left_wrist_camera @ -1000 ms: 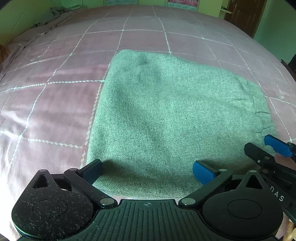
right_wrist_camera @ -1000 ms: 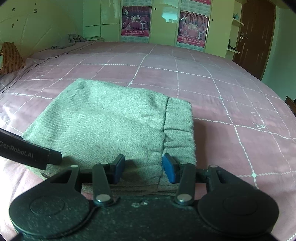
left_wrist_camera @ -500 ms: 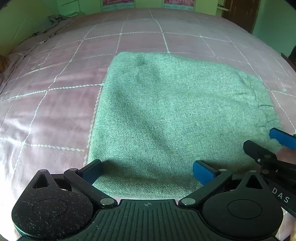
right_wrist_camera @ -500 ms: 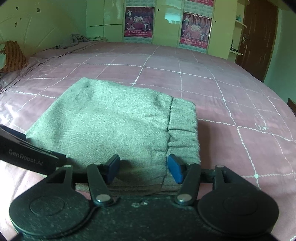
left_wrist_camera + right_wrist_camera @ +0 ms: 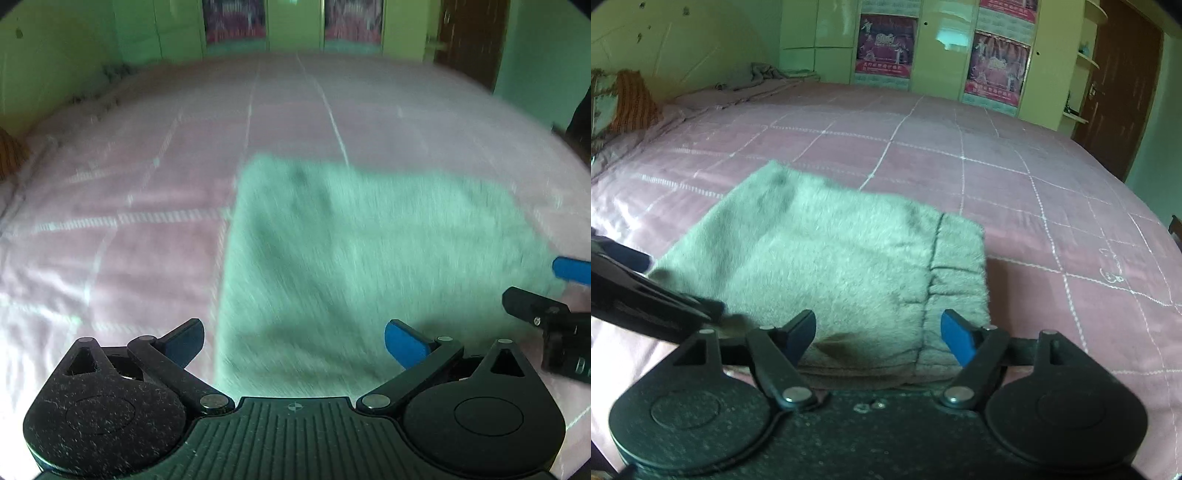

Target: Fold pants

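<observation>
The grey-green pants (image 5: 362,258) lie folded into a flat rectangle on the pink bed (image 5: 129,206), waistband at the right end (image 5: 956,266). My left gripper (image 5: 293,341) is open, its blue pads wide apart above the fold's near edge, gripping nothing. My right gripper (image 5: 879,336) hangs over the near edge by the waistband; its jaws are opening and the cloth lies below them, not pinched. The right gripper's blue fingertip (image 5: 570,267) shows at the right of the left wrist view. The left gripper's dark finger (image 5: 646,299) crosses the left of the right wrist view.
The pink quilted bedspread (image 5: 1015,177) spreads wide around the pants. A striped pillow (image 5: 631,99) and crumpled cloth (image 5: 764,72) lie at the far left. Green wardrobe doors with posters (image 5: 886,44) and a dark door (image 5: 1115,92) stand beyond the bed.
The right gripper's pads have spread apart and left the pants' edge lying on the bed. The left gripper has risen and tipped up, so more of the room shows; its view is blurred.
</observation>
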`<state>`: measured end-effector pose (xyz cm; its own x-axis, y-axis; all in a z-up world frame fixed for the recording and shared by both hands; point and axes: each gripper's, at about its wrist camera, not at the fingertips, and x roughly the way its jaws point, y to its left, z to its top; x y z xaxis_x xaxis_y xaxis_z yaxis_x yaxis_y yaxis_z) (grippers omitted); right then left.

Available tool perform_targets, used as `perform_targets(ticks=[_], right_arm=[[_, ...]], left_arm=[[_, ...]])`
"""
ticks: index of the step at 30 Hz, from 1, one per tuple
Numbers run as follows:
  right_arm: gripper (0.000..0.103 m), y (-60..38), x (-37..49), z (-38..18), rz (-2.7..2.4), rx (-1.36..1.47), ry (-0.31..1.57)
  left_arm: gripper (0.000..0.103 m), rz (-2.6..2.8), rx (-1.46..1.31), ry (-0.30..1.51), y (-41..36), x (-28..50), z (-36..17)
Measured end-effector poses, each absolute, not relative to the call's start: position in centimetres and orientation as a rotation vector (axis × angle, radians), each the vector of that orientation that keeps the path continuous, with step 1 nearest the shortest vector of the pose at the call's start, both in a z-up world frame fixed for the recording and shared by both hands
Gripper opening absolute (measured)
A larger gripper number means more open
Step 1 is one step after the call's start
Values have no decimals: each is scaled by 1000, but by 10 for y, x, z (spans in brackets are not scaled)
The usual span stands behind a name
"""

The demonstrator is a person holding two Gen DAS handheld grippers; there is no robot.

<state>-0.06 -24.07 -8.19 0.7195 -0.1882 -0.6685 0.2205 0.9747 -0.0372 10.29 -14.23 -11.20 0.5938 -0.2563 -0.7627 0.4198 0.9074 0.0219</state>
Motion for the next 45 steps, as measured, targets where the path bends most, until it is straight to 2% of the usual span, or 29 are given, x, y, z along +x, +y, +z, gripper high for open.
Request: perform_targets(ticks=[2, 4, 5, 9, 12, 15, 18, 23, 27, 29, 31, 34, 37, 41, 45], right_arm=[[68, -252, 2, -74, -232, 88, 720], [22, -258, 11, -70, -236, 84, 721], [18, -260, 17, -69, -246, 71, 728], [21, -261, 24, -76, -240, 84, 751], [22, -251, 12, -98, -229, 18, 786], [25, -248, 1, -107, -225, -15, 761], [26, -255, 10, -89, -197, 26, 744], [27, -273, 51, -68, -215, 31, 705], [27, -289, 85, -77, -265, 10, 720], [27, -299, 102, -102, -294, -1, 821], [28, -308, 104, -111, -291, 44, 821], [28, -309, 97, -91, -292, 82, 778], [28, -302, 78, -78, -256, 85, 721], [29, -294, 57, -113, -247, 13, 769], [29, -290, 45, -85, -259, 79, 717]], left_arm=[[103, -361, 221, 871, -139, 117, -107], [103, -370, 214, 915, -138, 130, -109], [103, -378, 211, 922, -138, 133, -111], [103, -388, 272, 958, -143, 123, -139], [103, -410, 169, 983, -130, 113, -156], [103, -412, 114, 995, -123, 119, -145], [103, -435, 179, 891, -135, 129, -120], [103, -439, 239, 865, -173, 185, -112], [103, -383, 302, 921, -201, 232, -133], [103, -354, 234, 1004, -200, 256, -149], [103, -331, 122, 1050, -193, 267, -152], [103, -363, 185, 986, -192, 244, -141], [103, -387, 197, 1000, -178, 206, -144], [103, -382, 93, 1044, -153, 169, -153], [103, -393, 125, 1007, -139, 129, -143]])
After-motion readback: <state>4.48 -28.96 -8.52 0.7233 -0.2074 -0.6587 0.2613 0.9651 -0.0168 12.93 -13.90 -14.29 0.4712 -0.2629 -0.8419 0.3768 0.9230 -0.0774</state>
